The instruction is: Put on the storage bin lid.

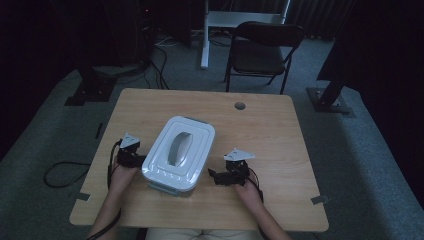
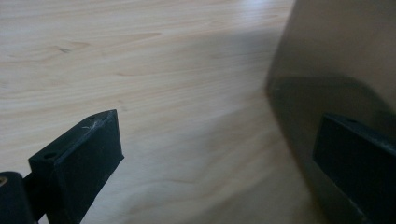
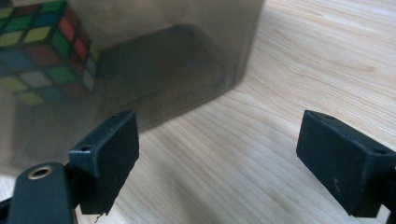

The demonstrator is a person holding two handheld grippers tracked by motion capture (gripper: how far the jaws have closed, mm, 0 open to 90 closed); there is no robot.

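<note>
A white lidded storage box [image 1: 179, 153] with a recessed handle in its lid sits on the wooden table [image 1: 250, 130], slightly left of centre. My left gripper [image 1: 131, 152] rests at the box's left side, jaws open, with the box's translucent wall [image 2: 336, 51] just beyond its right jaw. Against the box's right side my right gripper [image 1: 225, 175] is open too, nothing between its jaws. Through the box wall [image 3: 154, 60] in the right gripper view a multicoloured puzzle cube [image 3: 44, 49] shows inside.
A cable hole [image 1: 240, 105] is near the table's far edge. A black folding chair [image 1: 262, 50] stands behind the table, with dark stand bases [image 1: 92, 90] on the floor at both sides and a cable loop [image 1: 62, 172] at the left.
</note>
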